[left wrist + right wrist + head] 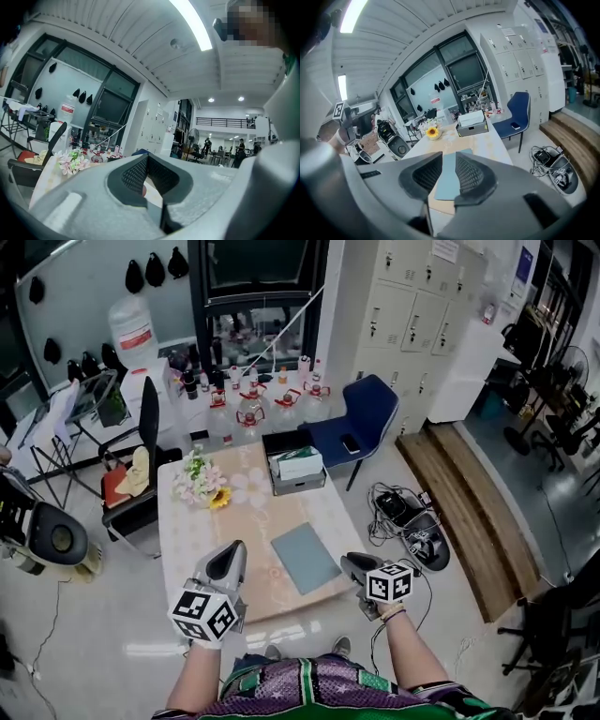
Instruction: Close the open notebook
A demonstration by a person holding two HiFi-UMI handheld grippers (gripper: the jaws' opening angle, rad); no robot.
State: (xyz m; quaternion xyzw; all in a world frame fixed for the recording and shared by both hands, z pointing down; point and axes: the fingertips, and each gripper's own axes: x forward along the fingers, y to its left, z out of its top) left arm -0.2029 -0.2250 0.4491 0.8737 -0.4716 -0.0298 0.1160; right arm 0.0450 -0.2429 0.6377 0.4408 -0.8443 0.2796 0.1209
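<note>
A blue-grey notebook (306, 557) lies closed and flat on the patterned table (187, 549), near its front right corner. My right gripper (349, 563) hovers just right of the notebook, off the table's corner. In the right gripper view the right gripper (449, 159) has its jaws apart, nothing is between them, and the notebook (447, 180) shows through the gap. My left gripper (232, 549) is over the table's front edge, left of the notebook. In the left gripper view the left gripper (147, 158) has its fingertips meeting, holding nothing.
A bunch of flowers (202, 479) and an open box of papers (298, 470) stand at the table's far end. A blue chair (361, 418) is behind it and a black chair (141, 456) to its left. Cables and gear (408, 517) lie on the floor at the right.
</note>
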